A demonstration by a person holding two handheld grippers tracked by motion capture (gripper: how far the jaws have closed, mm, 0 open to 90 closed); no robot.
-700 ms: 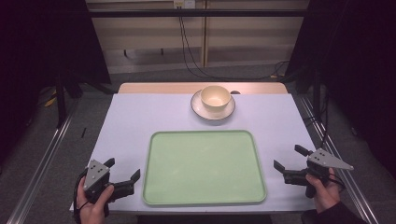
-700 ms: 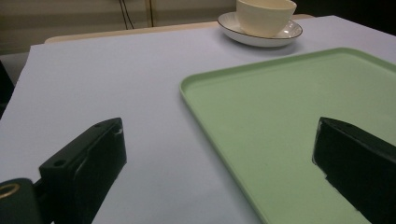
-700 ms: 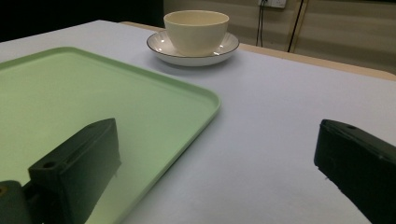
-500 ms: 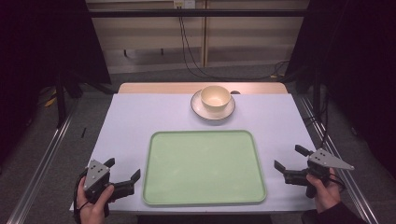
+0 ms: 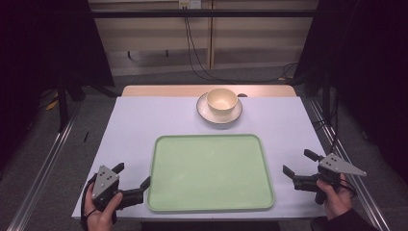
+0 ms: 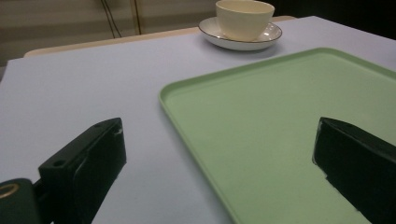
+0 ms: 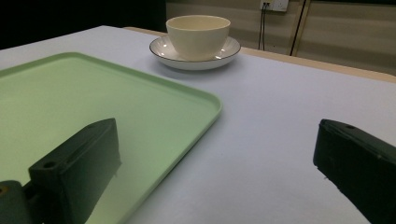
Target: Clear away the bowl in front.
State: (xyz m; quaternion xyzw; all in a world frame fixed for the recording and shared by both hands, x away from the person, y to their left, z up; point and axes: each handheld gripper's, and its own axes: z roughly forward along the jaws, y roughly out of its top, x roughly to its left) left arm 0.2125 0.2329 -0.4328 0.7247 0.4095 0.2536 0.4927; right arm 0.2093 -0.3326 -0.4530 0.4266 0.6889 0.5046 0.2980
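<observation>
A pale green tray [image 5: 211, 173] lies empty in the middle of the white table [image 5: 144, 120]. Behind it a cream bowl [image 5: 222, 100] sits on a white saucer [image 5: 233, 116]. My left gripper [image 5: 131, 175] rests at the tray's front left corner, jaws wide open with nothing between them. My right gripper [image 5: 299, 163] hangs off the tray's right edge, also open and empty. In the left gripper view the tray's corner [image 6: 280, 121] lies between the jaws, with the bowl [image 6: 244, 17] far off. The right gripper view has the tray [image 7: 93, 98] at left and the bowl [image 7: 198, 33] ahead.
The table's wooden far edge [image 5: 207, 90] runs behind the saucer. Metal rails [image 5: 43, 163] flank the table on the floor. Cables [image 5: 197, 53] hang down the back wall. Bare table surface surrounds the tray on all sides.
</observation>
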